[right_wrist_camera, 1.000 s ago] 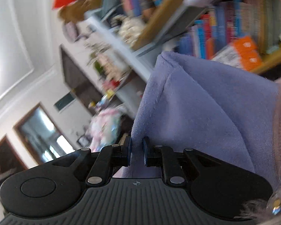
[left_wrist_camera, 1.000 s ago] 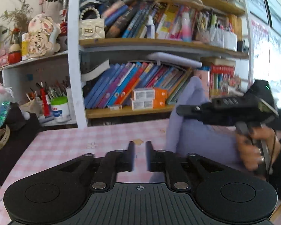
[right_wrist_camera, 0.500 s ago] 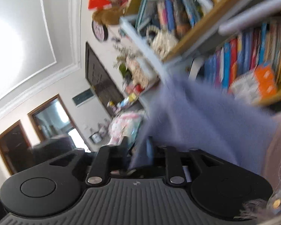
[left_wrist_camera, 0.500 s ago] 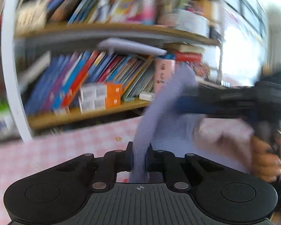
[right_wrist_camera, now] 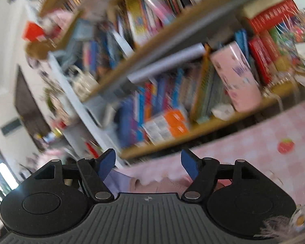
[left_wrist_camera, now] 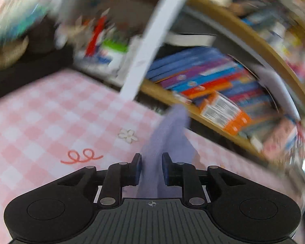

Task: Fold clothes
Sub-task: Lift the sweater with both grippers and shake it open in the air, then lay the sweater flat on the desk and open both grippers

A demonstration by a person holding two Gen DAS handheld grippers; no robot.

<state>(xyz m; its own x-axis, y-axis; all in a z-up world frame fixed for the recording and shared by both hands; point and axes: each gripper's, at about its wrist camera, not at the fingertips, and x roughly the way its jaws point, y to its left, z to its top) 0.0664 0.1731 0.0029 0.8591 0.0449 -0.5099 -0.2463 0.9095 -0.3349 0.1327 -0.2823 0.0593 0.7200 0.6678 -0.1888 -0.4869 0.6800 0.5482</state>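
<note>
My right gripper [right_wrist_camera: 148, 163] has let go of the soft purple cloth [left_wrist_camera: 166, 142]; its jaws are opening, empty, the cloth just below them. My left gripper's [left_wrist_camera: 151, 167] jaws are opening too, the cloth standing between them above the pink checked surface [left_wrist_camera: 50, 111].

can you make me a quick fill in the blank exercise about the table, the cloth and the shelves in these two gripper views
1. The tablecloth has a checked pattern of white and ____.
2. The cloth between the left gripper fingers is coloured ____.
3. Nothing lies between the wide-apart fingers of the ____ gripper.
4. The shelves behind the table are packed mostly with ____.

Missing words: pink; purple; right; books
</note>
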